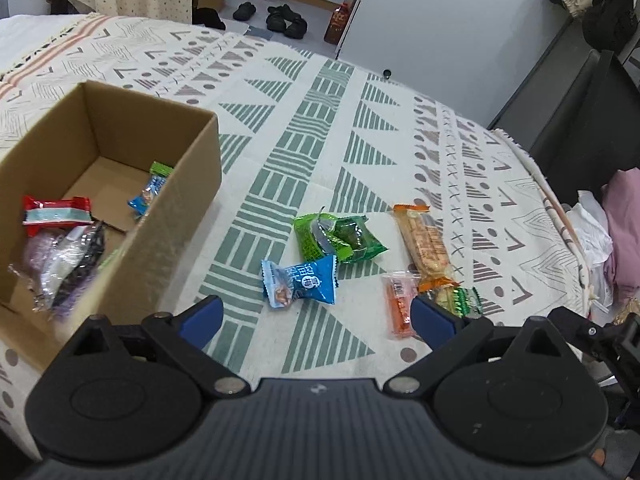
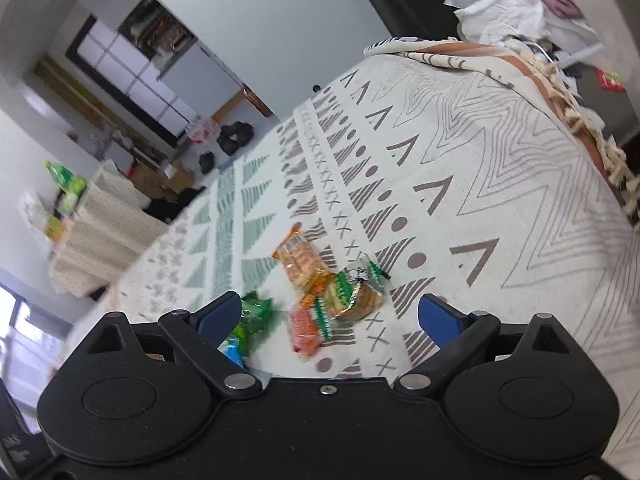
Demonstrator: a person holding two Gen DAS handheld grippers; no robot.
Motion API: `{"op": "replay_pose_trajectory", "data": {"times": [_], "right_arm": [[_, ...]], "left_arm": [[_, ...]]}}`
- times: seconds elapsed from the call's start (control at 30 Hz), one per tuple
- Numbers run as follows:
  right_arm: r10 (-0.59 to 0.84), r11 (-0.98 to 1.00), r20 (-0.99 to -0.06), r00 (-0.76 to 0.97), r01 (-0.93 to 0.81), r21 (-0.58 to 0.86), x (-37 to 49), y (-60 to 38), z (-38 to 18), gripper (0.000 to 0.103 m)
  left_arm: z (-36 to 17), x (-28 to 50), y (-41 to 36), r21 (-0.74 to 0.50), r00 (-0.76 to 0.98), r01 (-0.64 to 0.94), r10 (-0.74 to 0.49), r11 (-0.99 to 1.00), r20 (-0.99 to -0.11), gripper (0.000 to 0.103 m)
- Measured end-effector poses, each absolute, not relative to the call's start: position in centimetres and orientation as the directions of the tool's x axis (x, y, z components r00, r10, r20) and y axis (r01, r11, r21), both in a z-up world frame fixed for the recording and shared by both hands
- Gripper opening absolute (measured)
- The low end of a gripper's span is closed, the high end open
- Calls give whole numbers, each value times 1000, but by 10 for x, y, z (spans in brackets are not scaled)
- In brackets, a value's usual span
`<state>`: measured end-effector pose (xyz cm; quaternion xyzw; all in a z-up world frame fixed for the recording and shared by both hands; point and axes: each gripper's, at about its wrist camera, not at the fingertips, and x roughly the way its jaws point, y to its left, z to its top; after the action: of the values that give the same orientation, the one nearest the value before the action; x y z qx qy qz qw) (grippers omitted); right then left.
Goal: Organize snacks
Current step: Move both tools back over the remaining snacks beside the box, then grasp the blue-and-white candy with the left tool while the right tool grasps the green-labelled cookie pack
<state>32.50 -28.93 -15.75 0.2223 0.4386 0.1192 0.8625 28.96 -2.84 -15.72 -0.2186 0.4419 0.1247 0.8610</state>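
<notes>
A cardboard box (image 1: 188,184) stands at the left on the patterned cloth and holds a red packet (image 1: 56,214), a small blue packet (image 1: 146,196) and clear-wrapped snacks (image 1: 68,264). Loose on the cloth lie a blue packet (image 1: 300,282), a green packet (image 1: 336,238), a long orange cracker pack (image 1: 426,246), a small orange packet (image 1: 398,304) and a green-edged biscuit pack (image 1: 460,300). My left gripper (image 1: 316,318) hangs open just above them, empty. My right gripper (image 2: 330,316) is open over the same pile: orange cracker pack (image 2: 300,264), biscuit pack (image 2: 352,294), small orange packet (image 2: 304,330), green packet (image 2: 254,312).
The patterned cloth (image 1: 320,128) covers a wide table with fringe along its right edge (image 2: 580,120). Clothes and white bags (image 1: 612,232) pile up beyond that edge. Shoes (image 1: 286,20) and a bottle (image 1: 336,26) sit on the floor past the far edge.
</notes>
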Motion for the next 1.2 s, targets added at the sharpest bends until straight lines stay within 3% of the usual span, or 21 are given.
{"op": "replay_pose_trajectory", "data": {"times": [0.2,0.6,0.93,1.2], "right_arm": [[376,918,-731,569,-123,377,345,-265,-162,96],[320,947,-803,503,-156,280,368,-238,-199,96],[258,964,-840,478,-179,195,384,-225,-221,96],[206,968,-840,501,-229,100,380,-211,-233,94]], "left_arm": [[-175,304,-24,-237,566,-420,49,876,-823,97],[-211,328,-11,-256,519,-468,28,846,-855,77],[-223,332,-12,-244,507,-499,52,832,-860,46],[-218,328,-9,-251,516,-499,51,829,-855,39]]}}
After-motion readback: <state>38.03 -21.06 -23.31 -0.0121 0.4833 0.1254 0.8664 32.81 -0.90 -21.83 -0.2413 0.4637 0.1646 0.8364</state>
